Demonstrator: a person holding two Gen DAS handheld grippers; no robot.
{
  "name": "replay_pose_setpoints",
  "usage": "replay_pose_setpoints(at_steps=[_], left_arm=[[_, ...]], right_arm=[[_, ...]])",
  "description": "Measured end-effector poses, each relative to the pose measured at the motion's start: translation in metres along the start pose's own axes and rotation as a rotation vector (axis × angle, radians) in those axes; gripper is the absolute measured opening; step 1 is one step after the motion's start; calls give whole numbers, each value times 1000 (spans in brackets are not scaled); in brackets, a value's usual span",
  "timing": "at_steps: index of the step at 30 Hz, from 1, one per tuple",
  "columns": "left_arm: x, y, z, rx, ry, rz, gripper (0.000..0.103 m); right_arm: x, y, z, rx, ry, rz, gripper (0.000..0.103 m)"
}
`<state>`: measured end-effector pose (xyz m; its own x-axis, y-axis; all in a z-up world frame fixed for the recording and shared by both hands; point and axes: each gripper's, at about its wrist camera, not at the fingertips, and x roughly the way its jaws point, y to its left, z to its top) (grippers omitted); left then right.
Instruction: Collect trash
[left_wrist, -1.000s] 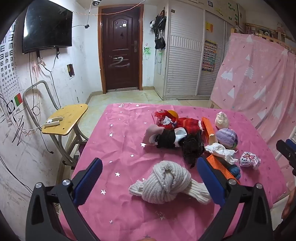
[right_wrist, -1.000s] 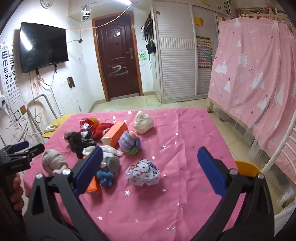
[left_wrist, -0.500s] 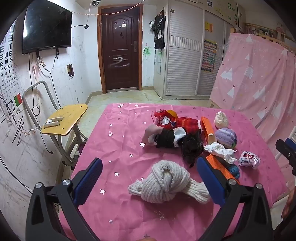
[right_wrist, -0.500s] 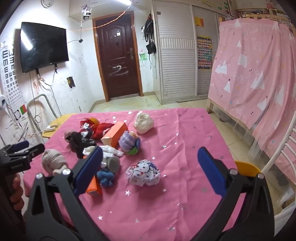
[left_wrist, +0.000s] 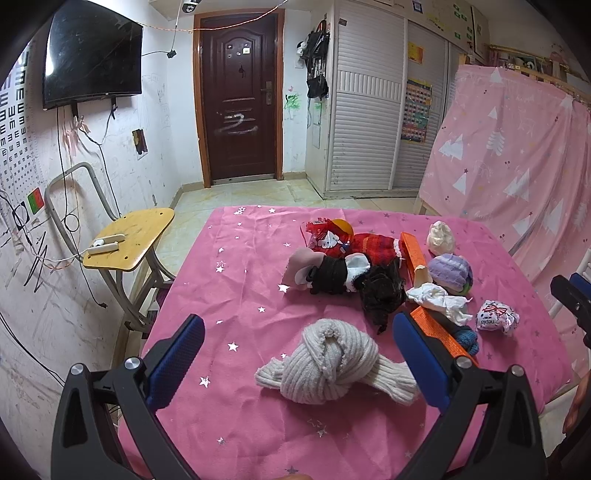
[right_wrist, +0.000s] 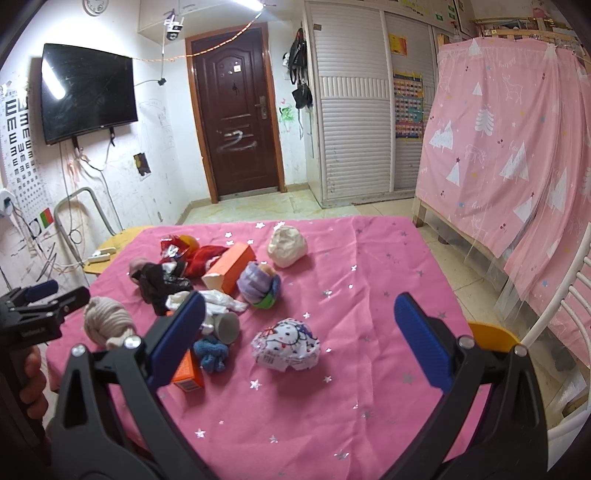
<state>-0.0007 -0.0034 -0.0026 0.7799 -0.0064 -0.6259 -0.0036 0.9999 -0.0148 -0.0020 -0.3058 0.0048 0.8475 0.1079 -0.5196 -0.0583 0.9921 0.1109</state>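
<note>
A pink star-print table (left_wrist: 240, 280) (right_wrist: 369, 302) holds mixed clutter. My left gripper (left_wrist: 297, 363) is open and empty, with a knotted cream knit (left_wrist: 325, 363) between its fingers' line of sight. My right gripper (right_wrist: 299, 336) is open and empty, just above a crumpled Hello Kitty wrapper (right_wrist: 286, 349), which also shows in the left wrist view (left_wrist: 493, 317). Nearby lie a white crumpled tissue (left_wrist: 441, 301) (right_wrist: 218, 301), a paper cup (right_wrist: 229, 325), an orange box (right_wrist: 231, 267), a cream wad (right_wrist: 286, 245) and a red wrapper (left_wrist: 327, 236).
Socks and knits lie among the trash: black (left_wrist: 380, 291), red (left_wrist: 373, 245), purple (right_wrist: 258, 282), blue (right_wrist: 212, 354). A yellow chair (left_wrist: 127, 240) stands left of the table. A pink-curtained bed (right_wrist: 517, 155) is at the right, with a white chair (right_wrist: 565, 317) and yellow bin (right_wrist: 489, 334).
</note>
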Motion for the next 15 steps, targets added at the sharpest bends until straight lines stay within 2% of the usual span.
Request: replay_pose_setpoints(at_steps=[15], left_arm=[[0, 0, 0, 1, 0, -1, 94]], right_arm=[[0, 1, -2, -1, 1, 1, 98]])
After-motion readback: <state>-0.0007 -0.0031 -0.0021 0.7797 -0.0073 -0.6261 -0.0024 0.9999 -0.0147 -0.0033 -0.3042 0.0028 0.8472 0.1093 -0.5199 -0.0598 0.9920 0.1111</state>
